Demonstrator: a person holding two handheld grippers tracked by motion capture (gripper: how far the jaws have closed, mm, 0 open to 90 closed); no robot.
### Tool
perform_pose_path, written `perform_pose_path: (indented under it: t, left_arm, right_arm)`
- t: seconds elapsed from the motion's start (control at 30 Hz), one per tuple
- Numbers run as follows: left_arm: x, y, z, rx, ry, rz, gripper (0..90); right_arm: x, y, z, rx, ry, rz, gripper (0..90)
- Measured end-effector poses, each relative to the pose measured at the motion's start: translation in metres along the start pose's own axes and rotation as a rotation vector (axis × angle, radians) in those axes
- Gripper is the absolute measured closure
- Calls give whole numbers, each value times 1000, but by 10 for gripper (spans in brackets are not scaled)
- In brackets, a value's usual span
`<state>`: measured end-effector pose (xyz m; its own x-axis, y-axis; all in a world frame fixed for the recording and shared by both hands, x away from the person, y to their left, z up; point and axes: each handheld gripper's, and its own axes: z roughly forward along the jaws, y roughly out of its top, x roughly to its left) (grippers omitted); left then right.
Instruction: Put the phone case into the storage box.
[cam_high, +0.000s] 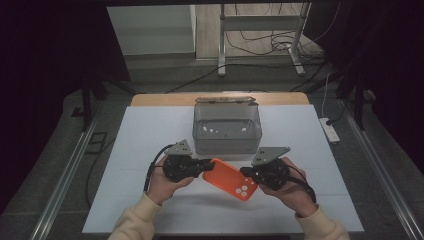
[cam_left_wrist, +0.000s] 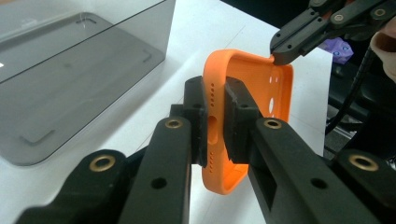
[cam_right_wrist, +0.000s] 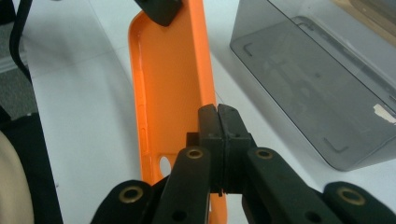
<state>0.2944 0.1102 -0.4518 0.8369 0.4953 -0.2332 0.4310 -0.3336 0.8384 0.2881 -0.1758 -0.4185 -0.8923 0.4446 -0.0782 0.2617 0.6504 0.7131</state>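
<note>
Held clear of the counter (cam_high: 150, 210) near its front edge, orange phone case (cam_high: 230, 178) pinched at opposite ends by left hand-held gripper (cam_high: 206, 165) and right hand-held gripper (cam_high: 245, 173), both clamped on its rim, likely to steady it before the grey bin (cam_high: 227, 131) behind

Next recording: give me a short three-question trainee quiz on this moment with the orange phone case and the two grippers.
1. True or false: the orange phone case lies inside the grey bin.
2. Which gripper is shut on the case: A) left gripper alone, B) right gripper alone, C) both?
3. Fill in: in the high view the bin stands ____ the case, farther from the person.

Key
1. False: it is held above the white table, in front of the bin.
2. C: one gripper clamps each end.
3. Behind.
</note>
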Motion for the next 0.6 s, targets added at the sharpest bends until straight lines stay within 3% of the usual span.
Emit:
perform_pose_path:
  t: [0.27, 0.4, 0.5, 0.6]
  left_arm:
    - [-1, 0, -5, -6, 13, 42, 820]
    - [0, 0, -9, 2, 14, 56, 821]
    - [1, 0, -12, -8, 21, 54, 821]
    - [2, 1, -14, -22, 22, 43, 821]
  right_arm:
    - [1, 0, -2, -27, 12, 3, 870]
    - [-3, 1, -7, -112, 41, 26, 567]
    - [-8, 0, -12, -170, 45, 64, 442]
    - [-13, -3, -14, -182, 24, 74, 378]
